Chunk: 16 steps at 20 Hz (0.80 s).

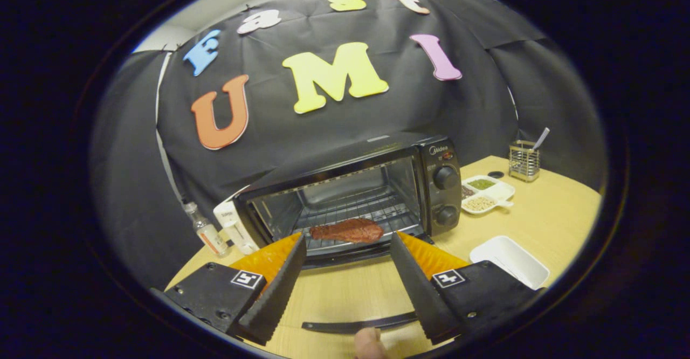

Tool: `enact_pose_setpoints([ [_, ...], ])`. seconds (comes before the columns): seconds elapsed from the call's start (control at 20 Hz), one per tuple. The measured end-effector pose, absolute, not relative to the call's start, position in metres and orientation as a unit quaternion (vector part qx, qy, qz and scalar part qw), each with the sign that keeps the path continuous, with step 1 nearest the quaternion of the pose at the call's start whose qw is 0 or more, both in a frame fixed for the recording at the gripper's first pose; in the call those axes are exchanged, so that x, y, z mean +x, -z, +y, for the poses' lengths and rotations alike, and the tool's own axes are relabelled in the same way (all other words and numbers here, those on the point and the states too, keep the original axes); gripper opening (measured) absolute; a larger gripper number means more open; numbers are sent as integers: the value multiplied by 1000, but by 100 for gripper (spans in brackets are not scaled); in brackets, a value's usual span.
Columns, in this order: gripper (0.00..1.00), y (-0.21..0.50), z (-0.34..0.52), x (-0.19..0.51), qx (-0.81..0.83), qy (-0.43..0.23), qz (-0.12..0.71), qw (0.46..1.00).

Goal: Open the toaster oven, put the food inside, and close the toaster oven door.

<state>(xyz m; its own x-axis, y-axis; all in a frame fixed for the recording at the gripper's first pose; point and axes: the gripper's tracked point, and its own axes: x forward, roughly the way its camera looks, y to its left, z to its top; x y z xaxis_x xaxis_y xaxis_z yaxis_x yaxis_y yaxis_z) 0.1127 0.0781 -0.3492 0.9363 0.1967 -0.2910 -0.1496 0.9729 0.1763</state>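
Note:
The black toaster oven (439, 157) stands on the wooden table (550, 213), just ahead of the fingers. Its door (345, 255) is folded down flat toward me. A reddish-brown piece of meat (346, 230) lies on the front part of the wire rack (372, 205) inside the oven. My gripper (347, 236) is open. Its fingers are spread wide, one on each side of the oven mouth, with their tips just short of the door. Nothing is between them.
To the right of the oven are a divided white dish of spices (488, 193) and a wire utensil holder (524, 160). An empty white dish (509, 260) sits beside the right finger. A small bottle (207, 232) and a white container (232, 224) stand left of the oven. A person's fingertip (368, 343) shows under the gripper.

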Motion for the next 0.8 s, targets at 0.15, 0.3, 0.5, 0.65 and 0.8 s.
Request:
enact_pose_setpoints([
  [0.15,100,357,76,85,45,-88,170,981],
  [0.3,100,377,70,64,10,-82,194,978],
  [0.5,100,413,69,42,-9,-94,244,965],
  [0.65,100,444,65,33,-8,-91,290,953],
  [0.8,100,466,67,25,6,-92,328,940],
])
